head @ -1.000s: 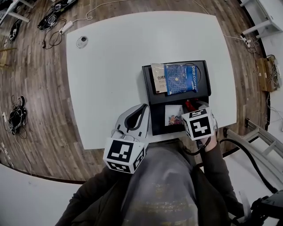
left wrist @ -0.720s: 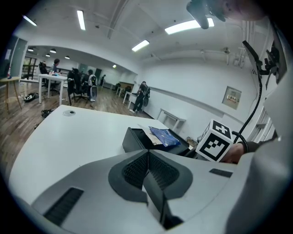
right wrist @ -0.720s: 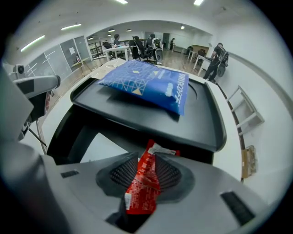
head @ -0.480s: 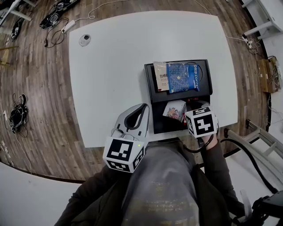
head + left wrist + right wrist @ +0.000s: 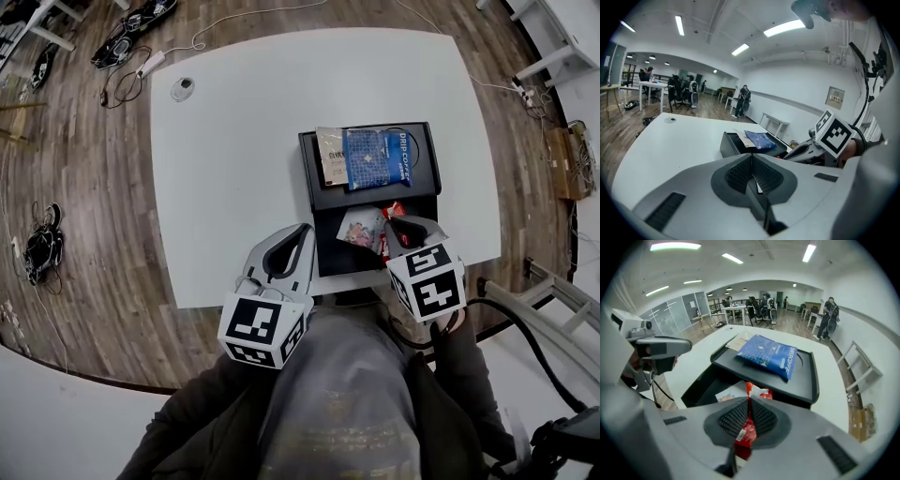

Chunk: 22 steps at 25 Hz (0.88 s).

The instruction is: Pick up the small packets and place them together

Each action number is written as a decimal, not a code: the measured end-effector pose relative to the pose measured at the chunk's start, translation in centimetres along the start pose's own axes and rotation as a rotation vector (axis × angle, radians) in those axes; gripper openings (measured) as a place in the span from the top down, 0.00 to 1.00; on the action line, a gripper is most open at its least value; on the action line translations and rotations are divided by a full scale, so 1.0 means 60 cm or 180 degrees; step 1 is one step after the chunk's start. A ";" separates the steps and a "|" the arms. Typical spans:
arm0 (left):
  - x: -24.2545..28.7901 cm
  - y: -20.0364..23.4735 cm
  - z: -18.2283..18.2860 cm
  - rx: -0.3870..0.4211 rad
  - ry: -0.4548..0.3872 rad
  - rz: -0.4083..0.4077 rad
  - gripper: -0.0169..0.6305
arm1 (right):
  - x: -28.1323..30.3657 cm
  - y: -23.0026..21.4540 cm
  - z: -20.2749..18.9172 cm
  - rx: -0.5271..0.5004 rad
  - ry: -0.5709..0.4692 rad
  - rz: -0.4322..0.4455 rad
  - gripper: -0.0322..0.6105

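Closing onto red packet (image 5: 758,393), right gripper (image 5: 749,405)

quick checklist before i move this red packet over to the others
1. Grip: ok. The right hand-held gripper has just been closing its jaws, and its pads now press on the red packet.
2. Packet clear of the box: cannot tell, its lower end is hidden.
3. Drop spot: ok. Bare tray shows beside the blue coffee packet.
4. Left hand-held gripper out of the way: ok. It is shut, empty and at the table edge.
5. Box emptied: not ok, a white packet lies inside.
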State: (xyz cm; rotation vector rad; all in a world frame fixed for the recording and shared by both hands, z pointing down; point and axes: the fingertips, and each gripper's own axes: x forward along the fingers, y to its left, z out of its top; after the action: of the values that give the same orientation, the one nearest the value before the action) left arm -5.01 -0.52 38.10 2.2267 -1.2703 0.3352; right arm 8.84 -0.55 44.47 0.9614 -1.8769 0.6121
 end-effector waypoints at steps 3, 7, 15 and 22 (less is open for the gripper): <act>-0.007 -0.016 -0.001 0.0030 -0.0022 0.0001 0.96 | -0.028 0.022 0.007 -0.0031 -0.0123 0.0147 0.92; -0.018 -0.028 0.012 0.0079 -0.0114 0.0027 0.96 | -0.073 0.039 0.031 -0.0114 -0.0344 0.0251 0.93; -0.018 -0.014 0.047 0.0088 -0.0272 0.0178 0.96 | -0.105 -0.051 0.130 -0.0086 -0.0712 -0.0057 0.92; -0.021 0.046 0.052 -0.0059 -0.0281 0.0493 0.96 | -0.039 -0.119 0.175 -0.0106 -0.0496 -0.0213 0.92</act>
State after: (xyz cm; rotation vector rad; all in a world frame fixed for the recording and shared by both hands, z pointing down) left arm -8.14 -2.54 35.87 2.1536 -1.4911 0.2846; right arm 10.08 -11.49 37.69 1.0719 -1.9762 0.4762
